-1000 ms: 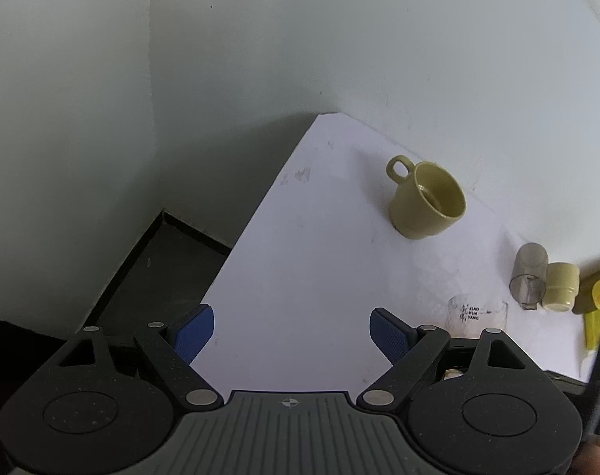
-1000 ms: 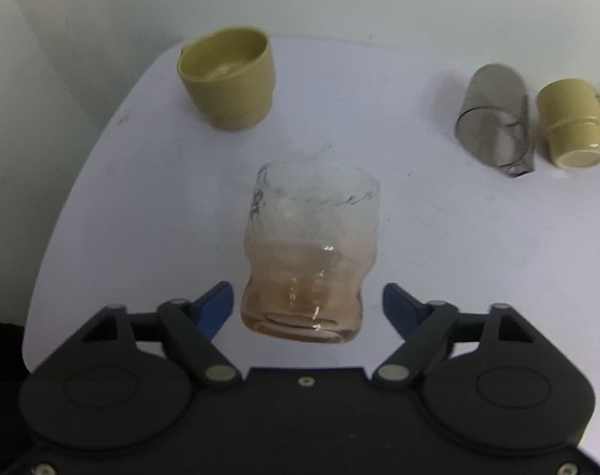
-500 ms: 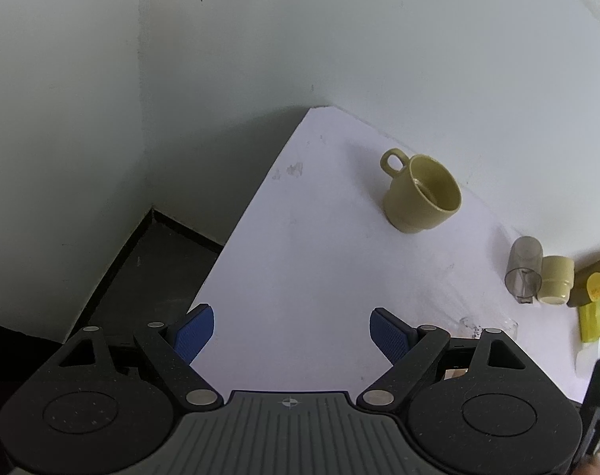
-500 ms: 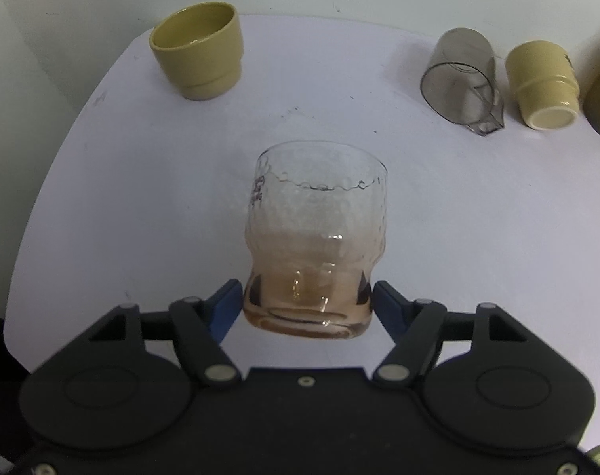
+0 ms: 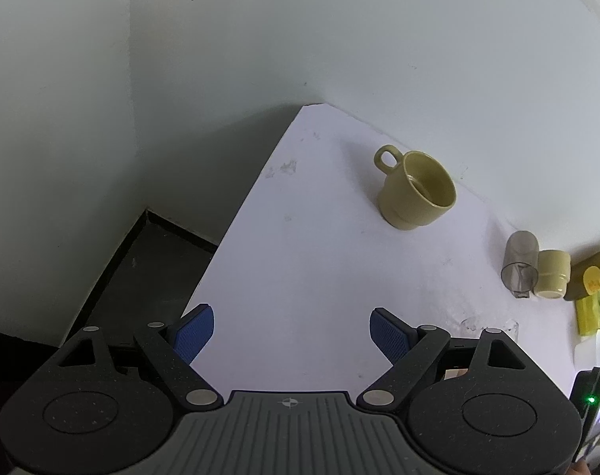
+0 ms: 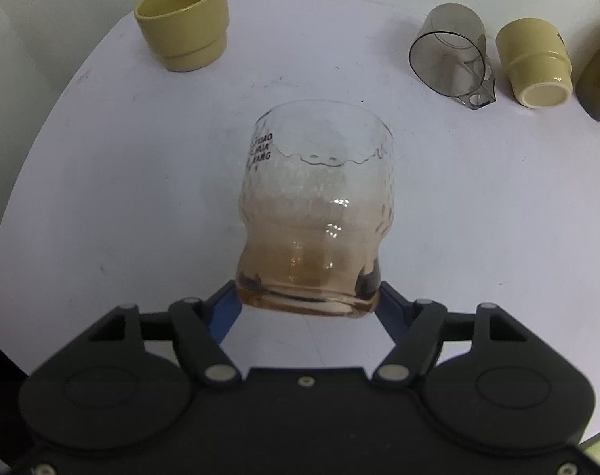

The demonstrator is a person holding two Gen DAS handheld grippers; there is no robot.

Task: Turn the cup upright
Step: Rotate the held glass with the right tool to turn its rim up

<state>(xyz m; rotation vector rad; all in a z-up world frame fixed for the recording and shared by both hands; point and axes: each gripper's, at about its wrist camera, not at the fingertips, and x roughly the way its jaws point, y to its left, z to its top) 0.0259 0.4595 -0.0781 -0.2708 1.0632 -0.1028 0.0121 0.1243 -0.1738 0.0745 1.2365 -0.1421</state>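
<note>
**Right claw clamps the glass cup at its base**

The right gripper (image 6: 307, 297) grasps the clear dimpled glass cup (image 6: 315, 206) by its thick, amber-tinted base, one blue pad on each side. The cup's mouth points away from the claw, towards the table's far edge. Beyond it on the white table (image 6: 121, 198) an olive mug (image 6: 183, 21) stands upright near the far left corner. Towards the far right corner a smoky plastic cup (image 6: 450, 51) and a second olive cup (image 6: 535, 63) lie on their sides. The left gripper (image 5: 290, 332) hangs released over the table's left edge, pads wide apart, holding nothing.
</note>
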